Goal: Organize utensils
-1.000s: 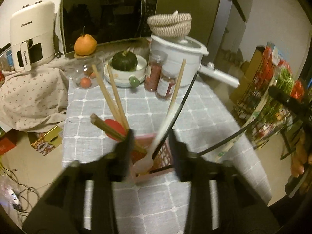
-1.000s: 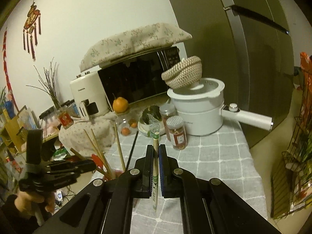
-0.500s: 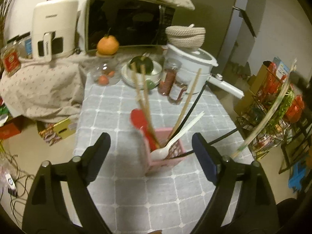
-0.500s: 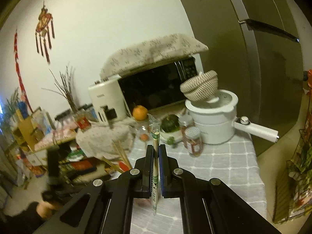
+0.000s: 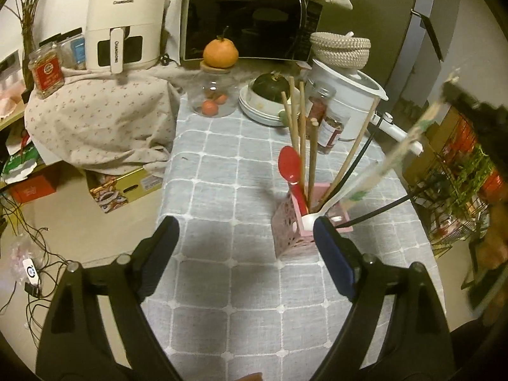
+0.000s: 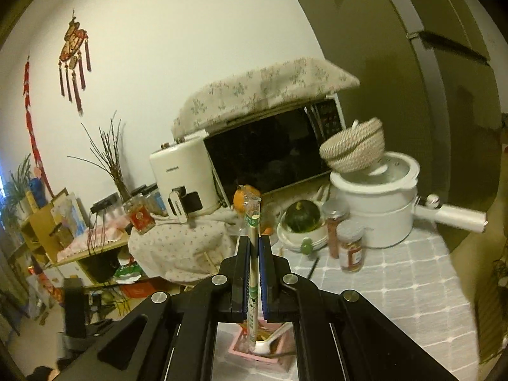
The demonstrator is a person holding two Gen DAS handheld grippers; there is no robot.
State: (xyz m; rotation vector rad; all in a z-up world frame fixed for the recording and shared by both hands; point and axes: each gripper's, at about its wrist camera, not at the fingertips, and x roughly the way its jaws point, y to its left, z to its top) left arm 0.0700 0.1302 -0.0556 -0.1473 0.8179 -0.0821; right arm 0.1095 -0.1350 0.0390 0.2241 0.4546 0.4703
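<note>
A pink perforated holder (image 5: 290,227) stands on the grey checked tablecloth (image 5: 235,174). It holds wooden chopsticks (image 5: 301,133), a red spoon (image 5: 290,166), a white spoon (image 5: 320,214) and black sticks. My left gripper (image 5: 246,231) is open and empty, just short of the holder. My right gripper (image 6: 253,247) is shut on a paper-wrapped pair of chopsticks (image 6: 253,254) and holds it upright, its lower end over the holder (image 6: 254,349). The wrapped chopsticks (image 5: 400,155) show blurred at the right in the left wrist view.
At the back stand a white cooker (image 5: 346,95) with a woven basket (image 5: 339,47) on it, two spice jars (image 5: 328,130), a bowl with a squash (image 5: 270,95), a glass jar topped by an orange (image 5: 219,73), a microwave (image 5: 247,22) and an air fryer (image 5: 123,22). A wire rack (image 5: 460,184) stands right.
My left gripper opened, let go of the holder and drew back from it. My right gripper carried the wrapped chopsticks over the holder.
</note>
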